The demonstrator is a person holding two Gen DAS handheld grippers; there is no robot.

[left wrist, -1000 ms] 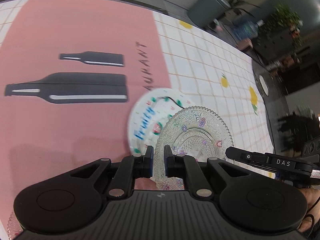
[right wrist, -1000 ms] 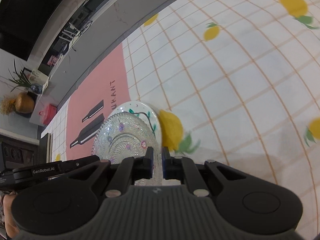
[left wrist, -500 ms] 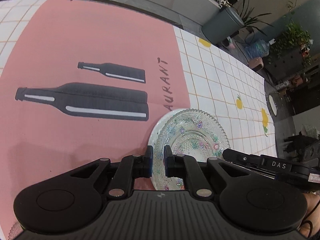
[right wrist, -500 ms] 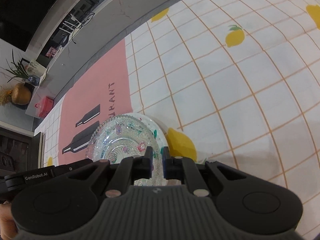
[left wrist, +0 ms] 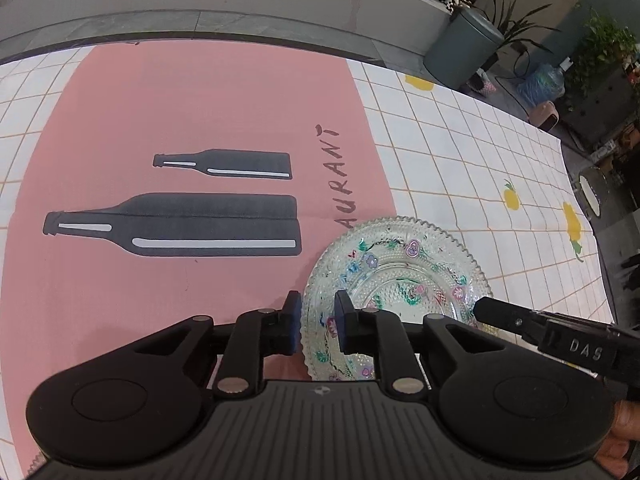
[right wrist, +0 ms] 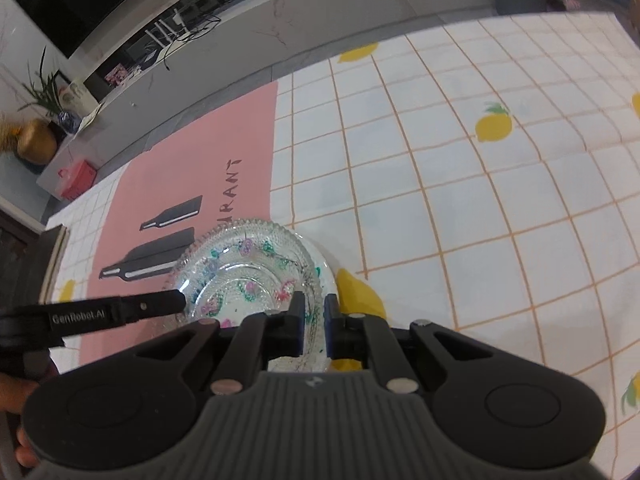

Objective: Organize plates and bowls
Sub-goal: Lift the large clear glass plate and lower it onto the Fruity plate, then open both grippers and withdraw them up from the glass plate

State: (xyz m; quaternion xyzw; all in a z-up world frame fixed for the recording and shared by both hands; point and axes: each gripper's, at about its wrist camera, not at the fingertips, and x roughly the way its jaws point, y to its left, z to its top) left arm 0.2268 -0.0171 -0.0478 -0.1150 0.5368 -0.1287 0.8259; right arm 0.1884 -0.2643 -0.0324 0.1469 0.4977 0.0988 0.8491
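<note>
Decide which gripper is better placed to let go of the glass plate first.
Left, probably: the left gripper stands with jaws apart around the rim of the glass plate, while the right gripper pinches the rim and can steady it on the white plate.

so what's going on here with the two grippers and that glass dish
A person holds a gripper in each hand. The left gripper and the right gripper each straddle an opposite rim of the clear patterned glass plate, which sits on a white printed plate on the tablecloth. The left jaws look slightly parted.
</note>
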